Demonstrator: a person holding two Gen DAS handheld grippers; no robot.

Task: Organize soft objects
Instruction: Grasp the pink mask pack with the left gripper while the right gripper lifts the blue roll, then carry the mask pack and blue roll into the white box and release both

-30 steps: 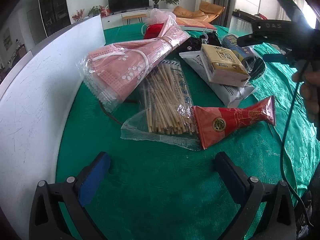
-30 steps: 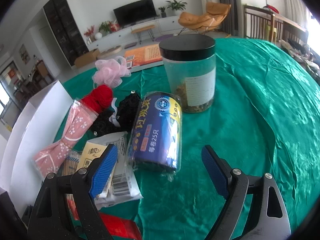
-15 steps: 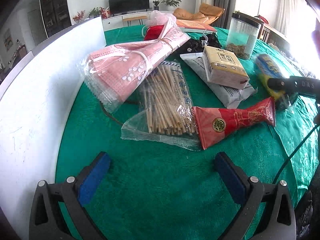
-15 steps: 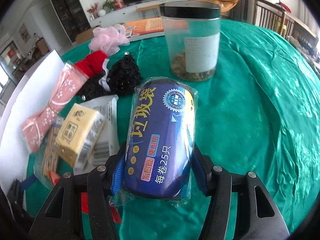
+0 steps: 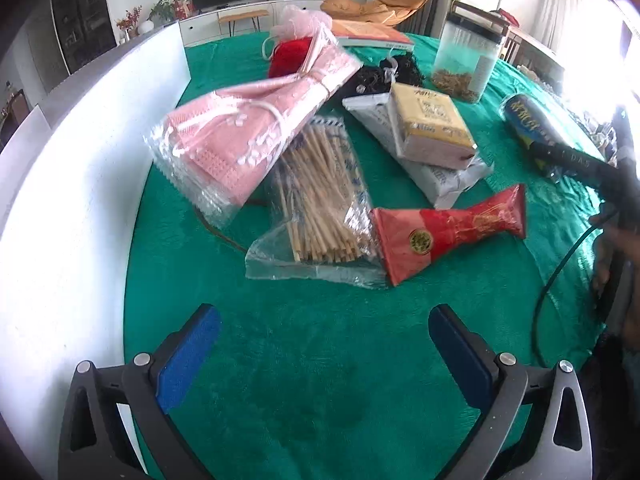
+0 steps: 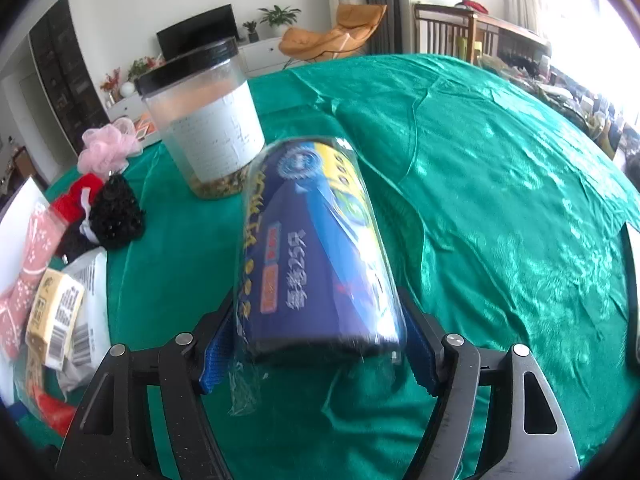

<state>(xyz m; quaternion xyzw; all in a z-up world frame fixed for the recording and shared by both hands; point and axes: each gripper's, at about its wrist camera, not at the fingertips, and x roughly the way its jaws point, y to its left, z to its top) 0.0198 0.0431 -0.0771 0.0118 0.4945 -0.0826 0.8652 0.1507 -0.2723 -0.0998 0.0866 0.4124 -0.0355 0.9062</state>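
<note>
The right gripper (image 6: pixel 320 344) has its blue-padded fingers (image 6: pixel 218 354) pressed against both sides of a blue, plastic-wrapped roll of bags with yellow print (image 6: pixel 316 248), which it holds above the green satin cloth of the tabletop (image 6: pixel 500 200) — its far end points toward a clear plastic jar with a black lid (image 6: pixel 204 120). In the left wrist view the same roll shows at the right edge, well apart from the main pile.

The left gripper (image 5: pixel 320 356) hangs over bare green cloth with its fingers (image 5: pixel 188 352) spread wide and nothing between them. Ahead of it lie a clear bag of wooden sticks (image 5: pixel 320 204), a red foil packet with a gold seal (image 5: pixel 444 232) touching that bag's right side, and a clear pack of pink patterned face masks (image 5: pixel 248 132) overlapping the sticks' far end. A yellow tissue pack (image 5: pixel 430 124) rests on a grey-white pouch (image 5: pixel 424 164). A white panel (image 5: pixel 80 168) stands along the left — behind the pile sit red, black and pink soft items.
</note>
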